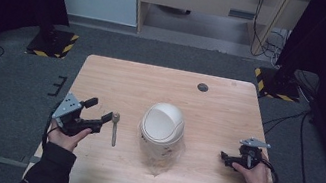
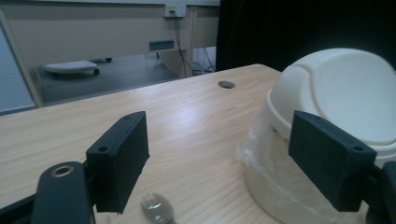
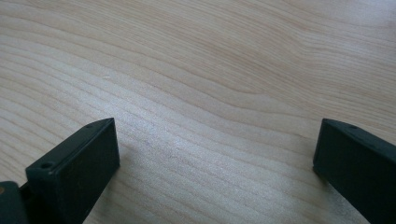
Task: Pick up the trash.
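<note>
The left gripper [image 1: 101, 113] hangs just above the table [image 1: 219, 106] near its left edge, jaws spread wide and grasping nothing, beside a metal spoon [image 1: 115, 126] lying flat. Toward the table's middle stands a cream bin [image 1: 162, 129] with a domed swing lid and a clear plastic liner; its contents are hidden. The right gripper [image 1: 226, 158], near the right edge, is likewise released over bare wood.

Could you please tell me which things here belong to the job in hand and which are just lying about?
Belonging to the job:
- spoon on the table, just ahead of the open left gripper
- cream swing-lid bin with its clear liner, mid-table
- right gripper, open, low over bare wood

Just about:
- round hole near the table's far edge
- cables on the floor
</note>
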